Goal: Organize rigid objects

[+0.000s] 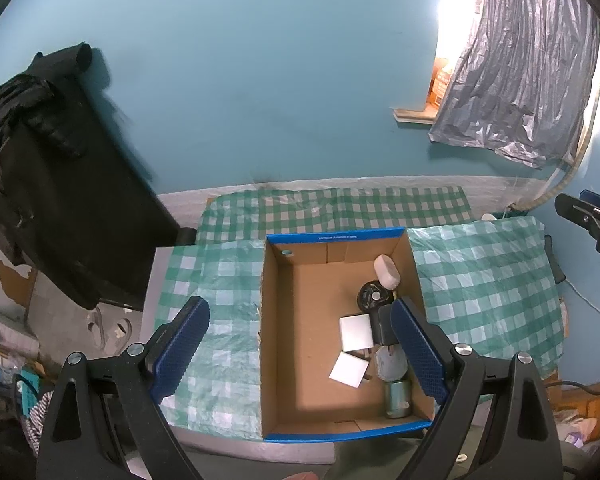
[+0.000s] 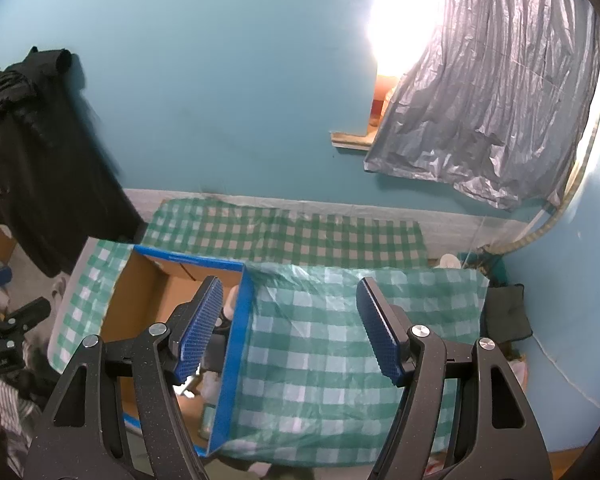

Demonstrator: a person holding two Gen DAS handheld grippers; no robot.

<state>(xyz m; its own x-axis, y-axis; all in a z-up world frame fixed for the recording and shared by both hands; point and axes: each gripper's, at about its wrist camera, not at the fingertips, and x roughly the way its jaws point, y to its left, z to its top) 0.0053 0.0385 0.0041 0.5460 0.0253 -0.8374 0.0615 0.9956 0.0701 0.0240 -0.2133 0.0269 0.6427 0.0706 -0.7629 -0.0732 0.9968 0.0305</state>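
Both grippers are held spread and empty; the cardboard box [image 1: 300, 360] lies under the left gripper [image 1: 300, 352] — left of the right gripper [image 2: 290, 328].

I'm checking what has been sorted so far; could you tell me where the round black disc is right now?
In the left wrist view, the round black disc lies inside the cardboard box, toward its right wall, just in front of the white oval case and behind the white adapters.

box [image 2: 236, 344] contents mostly hidden
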